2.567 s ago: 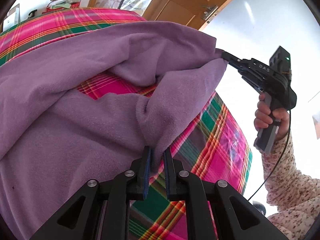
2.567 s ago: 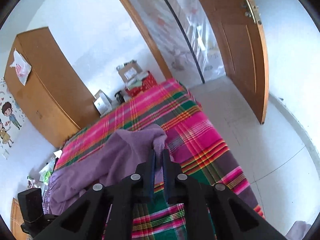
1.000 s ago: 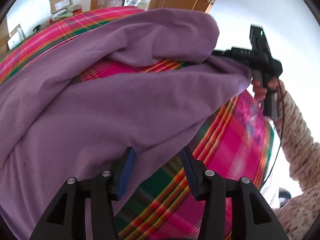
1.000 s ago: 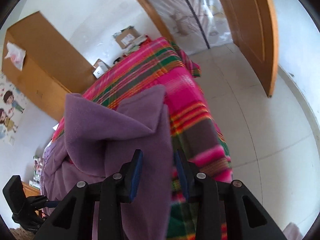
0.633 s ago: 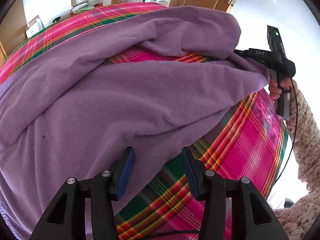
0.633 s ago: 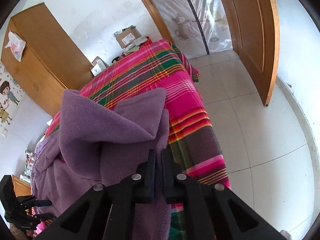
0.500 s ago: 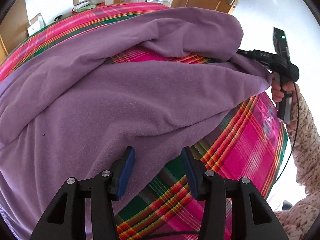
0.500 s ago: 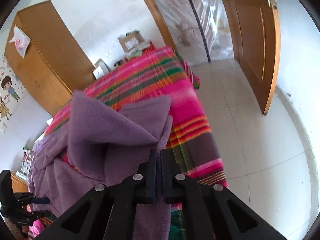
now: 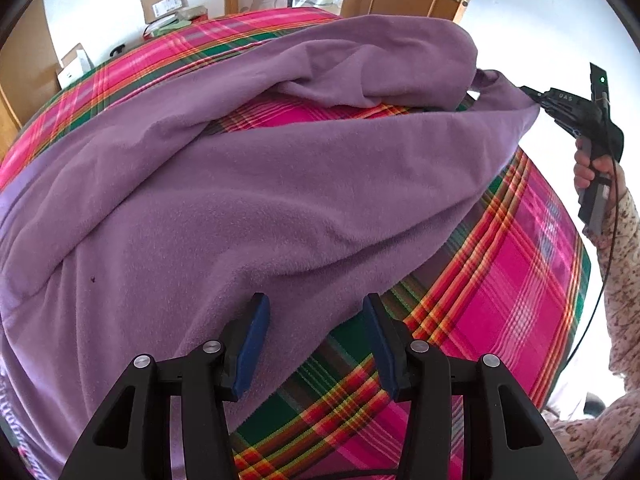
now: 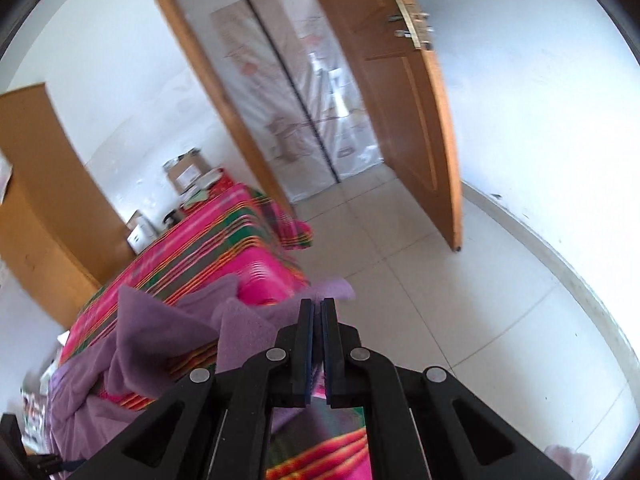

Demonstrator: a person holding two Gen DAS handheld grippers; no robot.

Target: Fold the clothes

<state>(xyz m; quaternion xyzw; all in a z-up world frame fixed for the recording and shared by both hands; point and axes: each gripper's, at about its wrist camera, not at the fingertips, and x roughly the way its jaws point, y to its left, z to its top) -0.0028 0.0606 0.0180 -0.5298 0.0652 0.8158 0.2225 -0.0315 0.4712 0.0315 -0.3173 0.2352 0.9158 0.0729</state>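
Room: I see white walls, a pale tiled floor (image 10: 460,320), an open wooden door (image 10: 416,92) and a wooden wardrobe (image 10: 36,200) beside the bed.
Surface: a bed under a pink, green and orange plaid cover (image 9: 520,280); cardboard boxes (image 9: 164,0) stand past its far end.
Garment: a purple fleece garment (image 9: 240,208) lies spread across most of the bed; its near hem runs diagonally over the plaid, and a fold at the far side leaves a strip of plaid showing through.
Lifted corner: the garment's right-hand corner is drawn off the bed toward the bed's edge, raised and taut, ending at the tips of my right gripper (image 9: 538,98).
Right gripper: my right-wrist view shows its fingers pressed together, pinching purple fleece, a tuft of which sticks out just past the tips; in the left-wrist view I see it gripped by a hand (image 9: 592,168) with a flowered sleeve (image 9: 624,264).
Right gripper, motion: its jaws have just been closing, with the fleece between them.
Left gripper: my left gripper (image 9: 316,336) hangs over the near hem with its blue pads (image 9: 252,344) spread wide; the hem's edge shows between them, but neither pad presses on the cloth.
Cable: a thin black cable (image 9: 596,304) trails down past the sleeve.
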